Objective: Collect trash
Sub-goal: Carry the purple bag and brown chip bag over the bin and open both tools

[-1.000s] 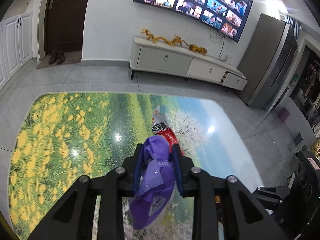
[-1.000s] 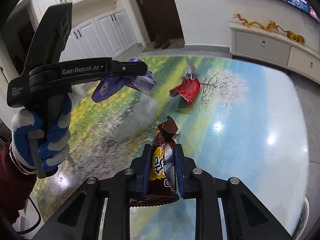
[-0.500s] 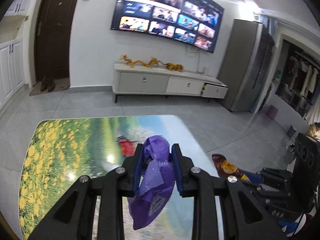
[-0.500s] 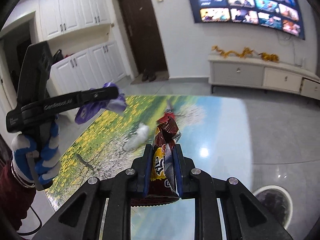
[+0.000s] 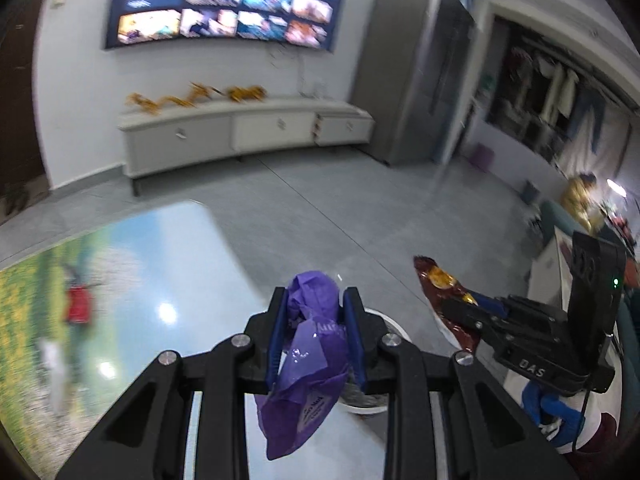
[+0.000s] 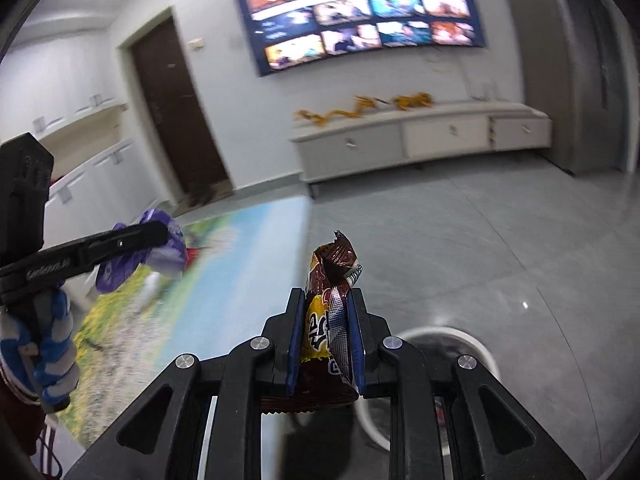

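Presently, left gripper (image 5: 316, 320) pinches purple bag (image 5: 308, 364); right gripper (image 6: 326, 334) pinches brown wrapper (image 6: 330, 316); bin (image 6: 460, 340) at 4 o'clock.

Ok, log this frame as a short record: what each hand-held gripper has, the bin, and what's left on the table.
left hand-held gripper: shut on purple wrapper
right hand-held gripper: shut on brown wrapper
bin: white, on the floor, below both hand-held grippers
table: red wrapper and a white scrap lie on it
blur: heavy in the left view
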Demonstrator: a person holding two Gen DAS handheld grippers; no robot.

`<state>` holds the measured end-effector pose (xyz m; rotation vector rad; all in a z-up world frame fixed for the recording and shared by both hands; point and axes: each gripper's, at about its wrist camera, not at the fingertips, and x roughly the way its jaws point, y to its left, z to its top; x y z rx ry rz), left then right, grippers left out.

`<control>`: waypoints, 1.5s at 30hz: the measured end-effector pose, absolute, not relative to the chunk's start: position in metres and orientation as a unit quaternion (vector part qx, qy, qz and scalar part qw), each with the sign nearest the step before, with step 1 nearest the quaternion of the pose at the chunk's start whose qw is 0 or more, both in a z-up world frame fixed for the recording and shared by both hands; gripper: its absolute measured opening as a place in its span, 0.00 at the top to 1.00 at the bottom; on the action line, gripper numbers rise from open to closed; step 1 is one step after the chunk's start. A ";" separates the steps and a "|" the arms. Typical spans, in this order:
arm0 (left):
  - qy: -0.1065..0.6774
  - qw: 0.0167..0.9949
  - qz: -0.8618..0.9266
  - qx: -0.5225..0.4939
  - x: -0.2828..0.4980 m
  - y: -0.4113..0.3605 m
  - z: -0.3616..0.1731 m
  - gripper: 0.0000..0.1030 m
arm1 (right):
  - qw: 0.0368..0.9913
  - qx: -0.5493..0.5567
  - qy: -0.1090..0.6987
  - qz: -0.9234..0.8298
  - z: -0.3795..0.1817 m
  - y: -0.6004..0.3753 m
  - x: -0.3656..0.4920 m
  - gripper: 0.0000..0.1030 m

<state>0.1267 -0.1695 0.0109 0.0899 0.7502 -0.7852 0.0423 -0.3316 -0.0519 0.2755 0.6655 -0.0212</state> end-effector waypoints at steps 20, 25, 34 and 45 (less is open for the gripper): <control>0.476 0.772 -0.413 0.080 0.165 -0.330 -0.114 0.49 | 0.870 0.207 0.438 -0.096 -0.193 -0.435 0.086 0.60; 0.466 0.784 -0.402 0.086 0.163 -0.322 -0.114 0.49 | 0.867 0.216 0.437 -0.101 -0.199 -0.440 0.078 0.57; 0.416 0.826 -0.362 0.117 0.148 -0.294 -0.092 0.49 | 0.877 0.215 0.414 -0.115 -0.173 -0.433 0.063 0.55; 0.371 0.861 -0.321 0.131 0.123 -0.247 -0.067 0.37 | 0.894 0.187 0.391 -0.113 -0.134 -0.404 0.051 0.46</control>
